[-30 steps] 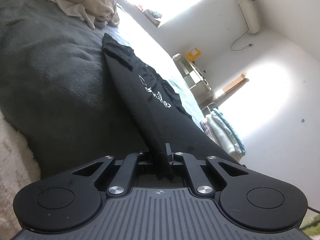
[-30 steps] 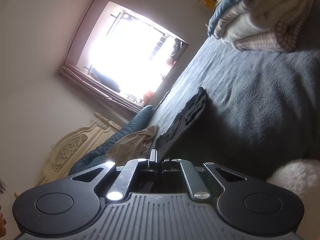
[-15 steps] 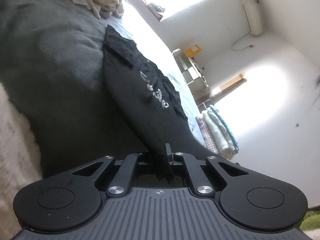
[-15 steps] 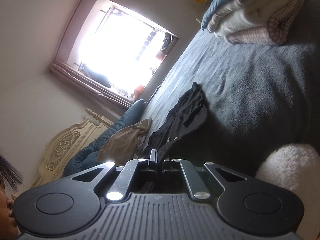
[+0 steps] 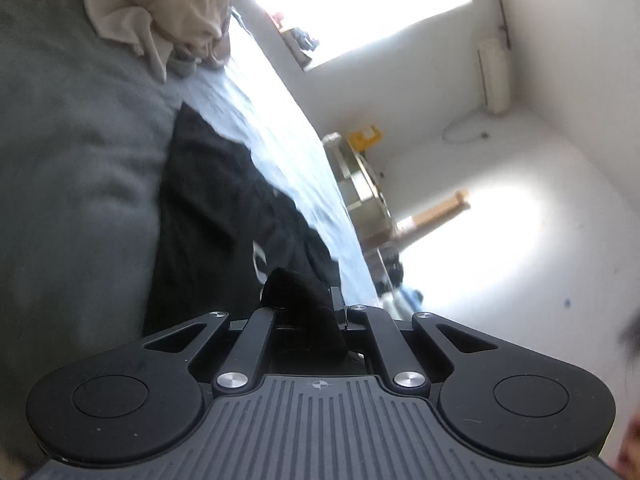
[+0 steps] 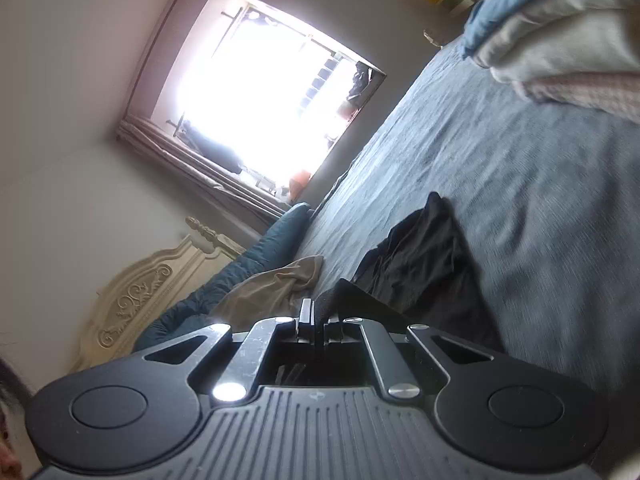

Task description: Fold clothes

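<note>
- The left gripper is clamped tight on a bunched fold of the black shirt, which stretches away from the jaws and lies on the grey blanket.
- A beige garment lies crumpled further up the bed.
- The right gripper pinches another edge of the black shirt, jaws nearly together.
- Folded clothes are stacked well apart, at far right.

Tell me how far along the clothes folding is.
Done: a folded stack sits on the bed. In hand: the left gripper and right gripper are both shut on the black shirt, mid-fold. Left: finishing it, then the beige garment lying crumpled.
</note>
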`<action>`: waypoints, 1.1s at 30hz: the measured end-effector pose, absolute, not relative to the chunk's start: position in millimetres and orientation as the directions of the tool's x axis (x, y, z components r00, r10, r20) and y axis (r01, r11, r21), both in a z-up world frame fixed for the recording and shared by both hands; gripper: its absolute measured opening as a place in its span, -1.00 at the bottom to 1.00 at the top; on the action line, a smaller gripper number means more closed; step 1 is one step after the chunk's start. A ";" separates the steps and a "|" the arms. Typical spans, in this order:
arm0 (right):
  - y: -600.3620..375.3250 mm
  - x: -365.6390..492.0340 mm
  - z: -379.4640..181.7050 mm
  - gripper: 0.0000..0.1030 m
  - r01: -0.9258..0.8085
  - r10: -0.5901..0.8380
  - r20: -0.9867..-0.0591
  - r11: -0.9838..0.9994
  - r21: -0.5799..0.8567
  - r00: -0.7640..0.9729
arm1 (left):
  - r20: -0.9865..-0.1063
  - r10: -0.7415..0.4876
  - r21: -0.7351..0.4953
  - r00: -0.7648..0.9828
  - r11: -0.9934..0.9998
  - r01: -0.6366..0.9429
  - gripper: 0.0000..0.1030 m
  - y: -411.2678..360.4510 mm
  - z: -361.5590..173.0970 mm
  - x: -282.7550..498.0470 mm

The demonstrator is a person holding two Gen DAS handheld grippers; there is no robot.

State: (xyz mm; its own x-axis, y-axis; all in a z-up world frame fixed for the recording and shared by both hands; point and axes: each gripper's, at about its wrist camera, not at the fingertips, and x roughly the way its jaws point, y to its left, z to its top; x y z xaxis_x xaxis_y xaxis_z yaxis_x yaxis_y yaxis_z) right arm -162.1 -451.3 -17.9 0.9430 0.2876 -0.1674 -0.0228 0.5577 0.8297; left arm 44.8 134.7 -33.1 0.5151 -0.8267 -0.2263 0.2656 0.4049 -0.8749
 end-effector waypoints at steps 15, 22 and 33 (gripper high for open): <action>-495.7 10.9 -31.7 -0.91 0.013 0.298 -0.221 0.569 0.822 0.929 | -0.287 -0.791 -0.875 0.540 0.445 0.187 -0.93 82.5 -56.5 227.3; -510.8 74.6 -55.4 -0.91 0.052 0.303 -0.256 0.548 0.835 0.918 | -0.335 -0.771 -0.862 0.542 0.483 0.154 -0.93 72.6 -71.8 273.9; -540.7 136.4 -127.4 -0.65 0.122 0.375 -0.241 0.314 0.942 0.895 | -0.284 -0.826 -0.934 0.486 0.353 0.054 -0.53 76.0 -116.9 319.6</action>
State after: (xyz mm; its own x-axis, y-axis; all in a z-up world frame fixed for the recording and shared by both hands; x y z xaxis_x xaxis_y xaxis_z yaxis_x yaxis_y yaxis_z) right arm 136.4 -540.7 -127.4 0.8953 0.3745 -0.2411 0.1224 0.3136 0.9416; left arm 319.6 76.0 -116.9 0.4864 -0.8264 -0.2837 0.0541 0.3525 -0.9342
